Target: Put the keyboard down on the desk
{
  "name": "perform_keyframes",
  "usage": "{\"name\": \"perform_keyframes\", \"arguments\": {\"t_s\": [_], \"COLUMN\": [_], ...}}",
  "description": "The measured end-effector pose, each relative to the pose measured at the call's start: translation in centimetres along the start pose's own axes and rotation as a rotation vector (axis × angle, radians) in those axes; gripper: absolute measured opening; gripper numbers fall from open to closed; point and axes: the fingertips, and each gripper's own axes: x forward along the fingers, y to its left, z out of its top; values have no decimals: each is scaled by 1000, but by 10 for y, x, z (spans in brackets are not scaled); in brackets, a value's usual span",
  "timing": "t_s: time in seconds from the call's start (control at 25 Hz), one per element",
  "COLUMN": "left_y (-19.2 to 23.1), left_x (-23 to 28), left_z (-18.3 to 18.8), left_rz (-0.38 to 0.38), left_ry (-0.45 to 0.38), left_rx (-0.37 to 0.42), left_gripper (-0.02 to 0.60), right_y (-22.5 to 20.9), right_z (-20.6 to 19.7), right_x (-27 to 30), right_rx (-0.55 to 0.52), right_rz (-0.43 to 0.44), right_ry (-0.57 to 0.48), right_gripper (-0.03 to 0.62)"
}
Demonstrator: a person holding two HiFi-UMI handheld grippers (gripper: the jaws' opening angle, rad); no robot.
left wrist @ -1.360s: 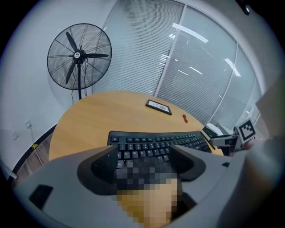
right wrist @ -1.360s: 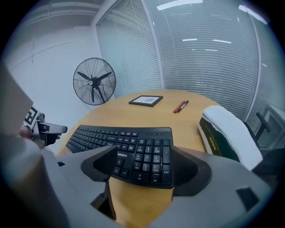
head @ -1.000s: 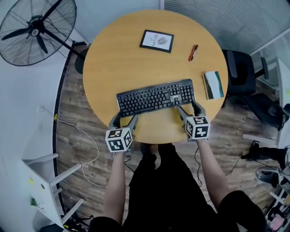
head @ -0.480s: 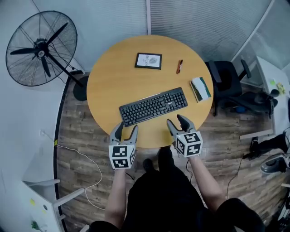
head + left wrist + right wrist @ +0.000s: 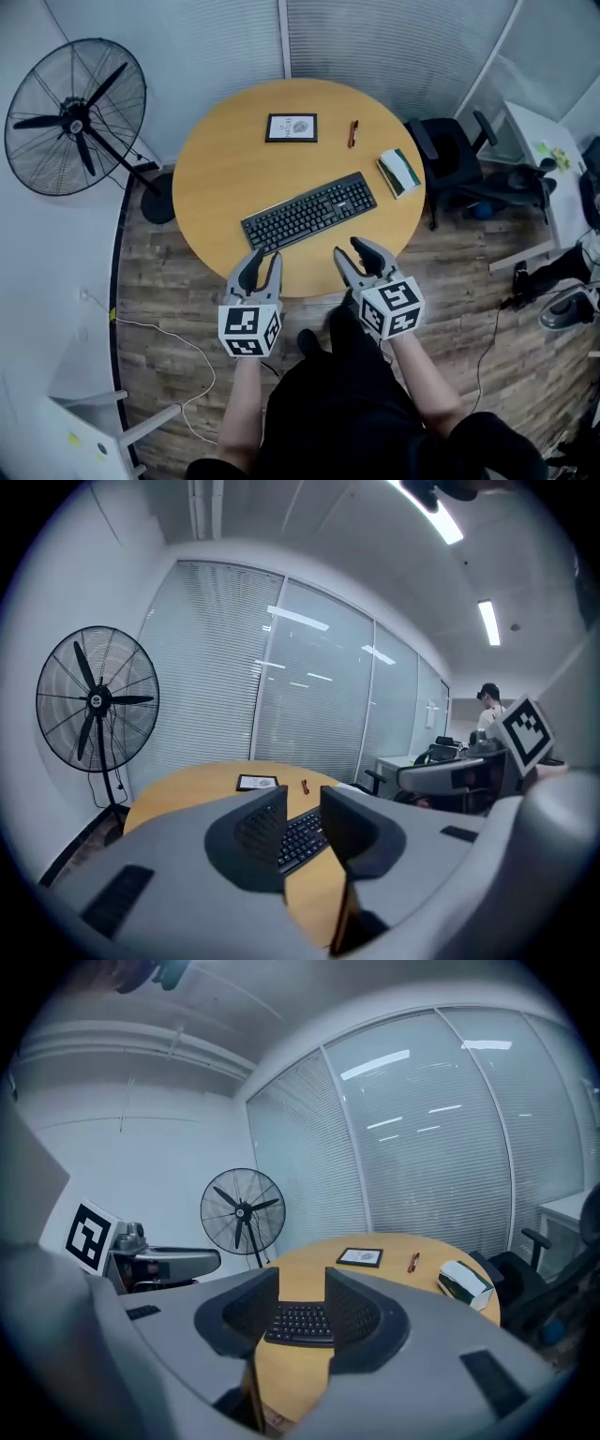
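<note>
The black keyboard point(image 5: 309, 211) lies flat on the round wooden table point(image 5: 225, 169), slanted, with nothing touching it. My left gripper point(image 5: 261, 263) hovers over the table's near edge, just short of the keyboard's left end. Its jaws are closing with a narrow gap and nothing between them. My right gripper point(image 5: 357, 254) hangs off the near edge below the keyboard's right end, jaws also closing on nothing. Beyond the left gripper point(image 5: 303, 803) the keyboard point(image 5: 305, 836) shows through the gap. The same holds for the right gripper point(image 5: 302, 1288) and keyboard point(image 5: 300, 1324).
A framed picture point(image 5: 292, 127), a red pen point(image 5: 353, 133) and a white-and-green book point(image 5: 398, 172) lie on the table's far half. A standing fan point(image 5: 75, 117) is at the left, a black office chair point(image 5: 450, 155) at the right. Cables trail on the wooden floor.
Both grippers have drawn back from the keyboard's ends toward the person, and their jaws have narrowed. The keyboard stays on the table. The view has pulled back and up.
</note>
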Motion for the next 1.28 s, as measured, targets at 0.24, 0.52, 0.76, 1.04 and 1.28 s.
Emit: {"name": "perform_keyframes", "arguments": {"t_s": [0.24,0.52,0.76,1.04,1.28], "left_y": [-8,-25,-29,-30,-27], "left_x": [-7,-5,-7,-10,-14], "left_z": [10,31,41,40,34], "left_rz": [-45,-61,-70,-72,-71], "left_ry": [-19,-60,-65,-50,-39], "left_rx": [-38,-37,-17,-4,-7], "left_gripper": [40,26,25,25,25], "right_y": [12,16,27,31,33], "right_z": [16,33,41,39,36], "right_x": [-14,-23,-20,-20,-22], "right_rx": [-15,-10,-20,-7,-4], "right_rz": [-4,29,99,111,106], "right_ry": [-40,-84,-96,-86,-86], "right_gripper": [113,37,9,9,9]}}
